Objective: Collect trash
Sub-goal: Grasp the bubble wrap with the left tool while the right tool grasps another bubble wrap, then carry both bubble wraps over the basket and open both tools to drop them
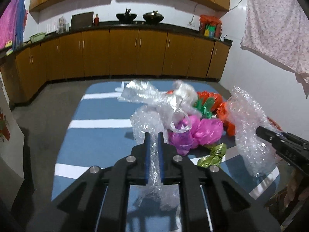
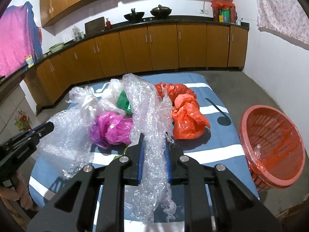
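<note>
Clamped in the right gripper (image 2: 154, 145), bubble wrap (image 2: 152, 116) is held nearest the red basket (image 2: 274, 176) at its right, while clear plastic (image 1: 154, 154) is pinched by the left gripper (image 1: 154, 137).

Left gripper (image 1: 154, 135) angled down, blue pads (image 1: 147, 150) clamped on clear bubble wrap (image 1: 154, 160). Right gripper (image 2: 154, 135) likewise tilted down, pads (image 2: 140, 154) pinched tight on 2nd bubble wrap piece (image 2: 154, 145). Fingers (image 2: 23, 197) of a hand gripping left handle, low in right wrist view.
</note>
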A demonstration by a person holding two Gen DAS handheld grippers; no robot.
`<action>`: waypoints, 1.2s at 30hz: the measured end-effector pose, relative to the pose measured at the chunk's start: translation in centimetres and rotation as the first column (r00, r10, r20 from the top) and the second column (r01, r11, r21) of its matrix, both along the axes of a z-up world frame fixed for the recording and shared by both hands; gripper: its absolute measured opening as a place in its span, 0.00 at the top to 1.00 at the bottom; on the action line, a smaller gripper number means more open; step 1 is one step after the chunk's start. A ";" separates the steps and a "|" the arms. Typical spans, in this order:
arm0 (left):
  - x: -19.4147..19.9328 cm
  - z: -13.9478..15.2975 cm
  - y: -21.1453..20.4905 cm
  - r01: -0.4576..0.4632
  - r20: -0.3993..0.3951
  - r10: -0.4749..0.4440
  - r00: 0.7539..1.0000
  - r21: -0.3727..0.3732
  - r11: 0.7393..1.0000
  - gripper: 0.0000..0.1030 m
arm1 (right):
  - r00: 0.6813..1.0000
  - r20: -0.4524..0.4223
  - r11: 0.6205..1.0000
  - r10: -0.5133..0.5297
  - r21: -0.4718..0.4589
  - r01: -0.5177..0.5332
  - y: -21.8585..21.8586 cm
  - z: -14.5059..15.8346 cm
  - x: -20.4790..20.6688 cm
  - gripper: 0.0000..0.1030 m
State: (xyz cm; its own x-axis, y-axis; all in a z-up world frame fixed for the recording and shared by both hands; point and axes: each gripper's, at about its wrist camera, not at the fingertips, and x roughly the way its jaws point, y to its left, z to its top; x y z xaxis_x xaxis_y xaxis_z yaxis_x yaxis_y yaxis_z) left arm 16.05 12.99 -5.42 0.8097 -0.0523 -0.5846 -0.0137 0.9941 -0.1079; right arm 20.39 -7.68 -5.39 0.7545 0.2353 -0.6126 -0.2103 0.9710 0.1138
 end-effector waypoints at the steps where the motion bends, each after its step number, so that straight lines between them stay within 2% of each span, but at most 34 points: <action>1: -0.3 0.4 0.0 0.000 0.009 0.000 1.000 0.000 1.000 0.91 | 1.000 0.006 1.000 0.000 0.002 -0.001 0.0 0.2 -0.1 0.82; 18: -3.1 6.1 -1.4 0.005 0.160 -0.007 0.987 0.008 1.000 0.94 | 0.997 0.071 0.999 -0.009 0.037 0.007 -1.0 2.4 -1.6 0.82; 36: -4.6 9.7 -2.9 0.047 0.267 -0.046 0.963 0.001 0.999 0.94 | 0.992 0.117 0.997 -0.039 0.073 0.031 -3.5 3.7 -2.2 0.82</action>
State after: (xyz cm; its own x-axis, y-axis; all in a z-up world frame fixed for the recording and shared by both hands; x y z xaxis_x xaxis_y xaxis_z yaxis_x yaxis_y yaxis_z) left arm 11.44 10.05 4.26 0.9328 -0.0960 -0.3474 0.0625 0.9924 -0.1065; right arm 18.15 -11.19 -1.68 0.8289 0.2473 -0.5018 -0.1927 0.9683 0.1589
